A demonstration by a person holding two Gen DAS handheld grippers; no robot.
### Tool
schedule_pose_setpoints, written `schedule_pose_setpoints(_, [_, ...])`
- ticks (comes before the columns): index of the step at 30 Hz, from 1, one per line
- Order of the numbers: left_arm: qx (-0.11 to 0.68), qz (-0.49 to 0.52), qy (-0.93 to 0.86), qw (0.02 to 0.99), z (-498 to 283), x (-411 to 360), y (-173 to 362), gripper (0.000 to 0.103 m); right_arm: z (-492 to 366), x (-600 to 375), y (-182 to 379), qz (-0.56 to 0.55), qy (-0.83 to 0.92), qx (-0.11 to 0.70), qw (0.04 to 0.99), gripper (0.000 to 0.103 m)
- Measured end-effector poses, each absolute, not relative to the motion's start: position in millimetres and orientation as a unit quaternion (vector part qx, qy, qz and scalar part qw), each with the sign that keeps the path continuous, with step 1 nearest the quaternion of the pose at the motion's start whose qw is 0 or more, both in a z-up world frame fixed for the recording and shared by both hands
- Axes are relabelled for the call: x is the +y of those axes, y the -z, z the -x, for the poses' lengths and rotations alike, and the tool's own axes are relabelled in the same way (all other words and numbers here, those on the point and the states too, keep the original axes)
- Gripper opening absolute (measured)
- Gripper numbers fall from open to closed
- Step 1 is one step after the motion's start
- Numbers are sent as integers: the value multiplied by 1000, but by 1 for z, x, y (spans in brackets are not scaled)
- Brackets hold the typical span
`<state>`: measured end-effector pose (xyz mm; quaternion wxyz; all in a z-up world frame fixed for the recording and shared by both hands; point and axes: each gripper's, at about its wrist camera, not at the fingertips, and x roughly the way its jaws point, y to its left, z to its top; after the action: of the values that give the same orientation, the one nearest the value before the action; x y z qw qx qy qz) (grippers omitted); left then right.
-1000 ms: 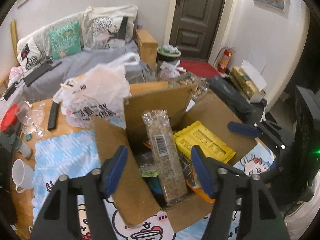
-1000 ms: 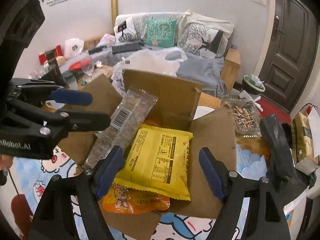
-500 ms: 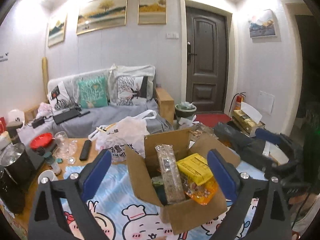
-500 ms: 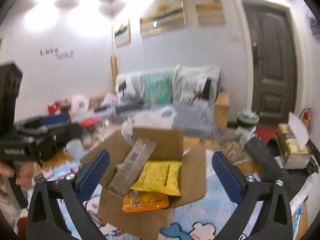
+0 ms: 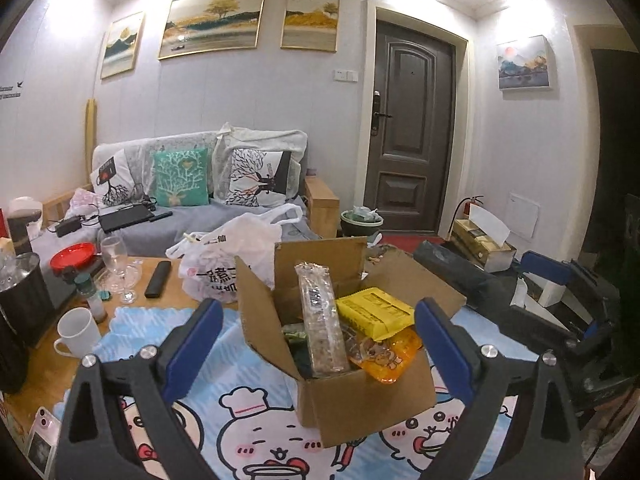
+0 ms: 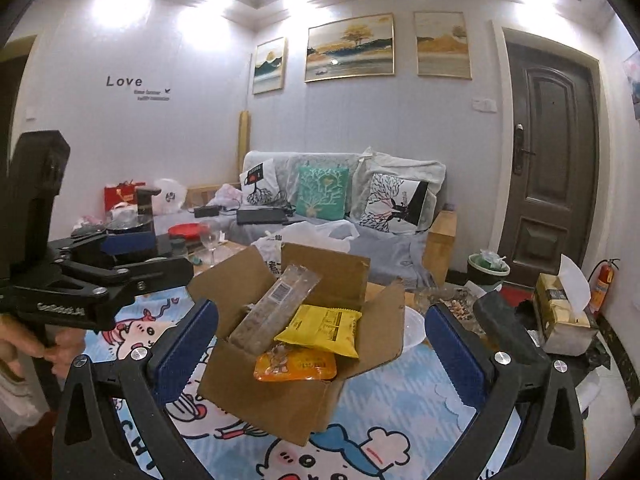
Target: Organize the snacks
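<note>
An open cardboard box (image 5: 372, 400) (image 6: 276, 396) stands on the cartoon tablecloth (image 5: 240, 420). In it are a long clear snack pack (image 5: 320, 328) (image 6: 276, 304), a yellow snack bag (image 5: 374, 312) (image 6: 324, 326) and an orange snack bag (image 5: 384, 358) (image 6: 296, 366). My left gripper (image 5: 316, 344) is open and empty, held back from the box. My right gripper (image 6: 322, 352) is open and empty, also back from the box. The left gripper shows at the left of the right wrist view (image 6: 120, 256).
A white plastic bag (image 5: 228, 260), a remote (image 5: 157, 279), wine glasses (image 5: 114, 260), a white mug (image 5: 78, 332) and a dark pot (image 5: 20, 300) stand on the table. A tissue box (image 6: 560, 312) and an ashtray (image 6: 448, 300) are at right. A sofa (image 5: 180, 200) is behind.
Both grippers have pulled up and back from the box and opened wider. The snacks stay in the box.
</note>
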<state>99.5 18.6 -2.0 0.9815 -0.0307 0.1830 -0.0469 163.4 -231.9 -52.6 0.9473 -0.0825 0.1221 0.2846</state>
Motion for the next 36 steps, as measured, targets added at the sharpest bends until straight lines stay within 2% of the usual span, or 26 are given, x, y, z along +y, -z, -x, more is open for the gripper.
schedule_pose_setpoints(36, [170, 46, 41, 984, -104, 19, 4, 95, -169, -238, 59, 68, -279, 134, 948, 103])
